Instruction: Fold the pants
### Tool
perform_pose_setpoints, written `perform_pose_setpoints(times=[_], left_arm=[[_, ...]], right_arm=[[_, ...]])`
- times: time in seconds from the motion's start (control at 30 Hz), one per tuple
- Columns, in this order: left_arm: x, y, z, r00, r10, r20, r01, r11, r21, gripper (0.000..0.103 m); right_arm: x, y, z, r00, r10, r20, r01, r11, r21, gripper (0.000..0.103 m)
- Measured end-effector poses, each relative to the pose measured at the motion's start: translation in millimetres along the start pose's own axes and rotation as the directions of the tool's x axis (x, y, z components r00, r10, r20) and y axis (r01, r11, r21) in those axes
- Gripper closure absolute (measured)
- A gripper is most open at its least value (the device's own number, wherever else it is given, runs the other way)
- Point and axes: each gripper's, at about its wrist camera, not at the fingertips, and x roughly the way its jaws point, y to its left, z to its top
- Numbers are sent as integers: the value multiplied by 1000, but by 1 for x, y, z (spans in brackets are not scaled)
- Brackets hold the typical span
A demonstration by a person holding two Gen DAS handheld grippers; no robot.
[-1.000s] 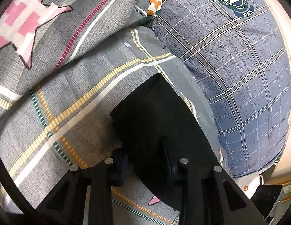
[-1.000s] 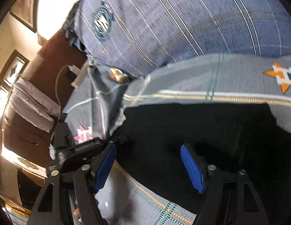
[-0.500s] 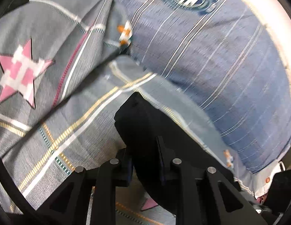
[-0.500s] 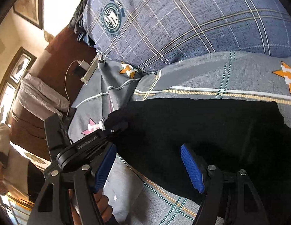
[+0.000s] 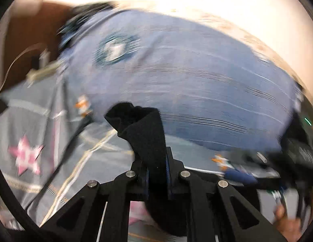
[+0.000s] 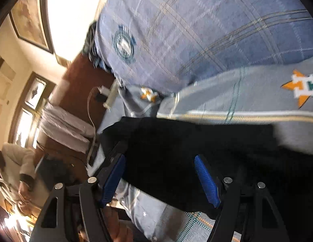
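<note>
The black pants (image 6: 196,151) lie on a grey patterned bedspread (image 6: 247,100). My left gripper (image 5: 156,173) is shut on a corner of the pants (image 5: 144,133) and holds it lifted off the bed, the cloth bunched above the jaws. My right gripper (image 6: 160,177) is open, its blue pads (image 6: 207,183) spread on either side of the black cloth, low over it. The right gripper also shows blurred at the right edge of the left wrist view (image 5: 257,173).
A large blue plaid pillow (image 6: 196,30) lies just beyond the pants. A brown headboard (image 6: 79,84) with a white charger and cable (image 6: 108,96) is at the left. A person in white (image 6: 13,165) is at the far left.
My left gripper has closed on the pants corner and lifted it up off the bedspread, tilting toward the pillow. My right gripper stays open over the cloth, shifted slightly.
</note>
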Motion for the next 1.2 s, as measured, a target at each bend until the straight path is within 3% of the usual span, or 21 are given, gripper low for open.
perform_pose_setpoints(times=[0.13, 0.3, 0.37, 0.53, 0.73, 0.83, 0.87, 0.9, 0.93, 0.97, 1.07, 1.2], left_arm=[[-5, -53, -14, 994, -106, -19, 108, 986, 125, 91], [19, -114, -49, 975, -178, -133, 208, 941, 267, 91], [34, -127, -63, 962, -196, -191, 244, 931, 273, 91], [43, -144, -84, 956, -171, -237, 244, 914, 324, 91], [46, -148, -88, 958, -156, -241, 236, 906, 352, 91], [43, -151, -92, 962, -152, -229, 232, 895, 382, 91], [41, -151, -92, 959, -163, -233, 245, 890, 384, 91], [40, -153, -92, 956, -171, -238, 255, 887, 385, 91], [36, -155, -92, 956, -178, -233, 260, 883, 392, 91], [34, -157, -90, 956, -186, -226, 265, 877, 400, 91], [25, -171, -87, 946, -229, -231, 308, 859, 410, 90], [43, -185, -107, 913, -229, -336, 361, 837, 410, 79]], right_arm=[[-35, -16, 7, 999, 5, 41, -6, 999, 43, 28], [-78, -46, 9, 995, -42, 86, 33, 994, 105, 28], [-86, -63, 6, 995, -62, 79, 50, 988, 147, 28], [-93, -107, -3, 998, -60, 38, 48, 966, 256, 28], [-76, -113, 1, 999, -39, -18, 42, 975, 218, 28], [-63, -110, 5, 992, -109, -58, 118, 978, 174, 29], [-61, -109, 5, 985, -158, -74, 168, 972, 162, 35], [-62, -108, 4, 986, -152, -68, 161, 973, 164, 43], [-64, -108, 4, 991, -116, -68, 126, 977, 172, 68], [-70, -105, 5, 993, -103, -62, 113, 979, 171, 75], [-100, -94, 2, 988, -155, -22, 156, 982, 109, 78], [-114, -117, -5, 963, -266, -31, 268, 953, 144, 78]])
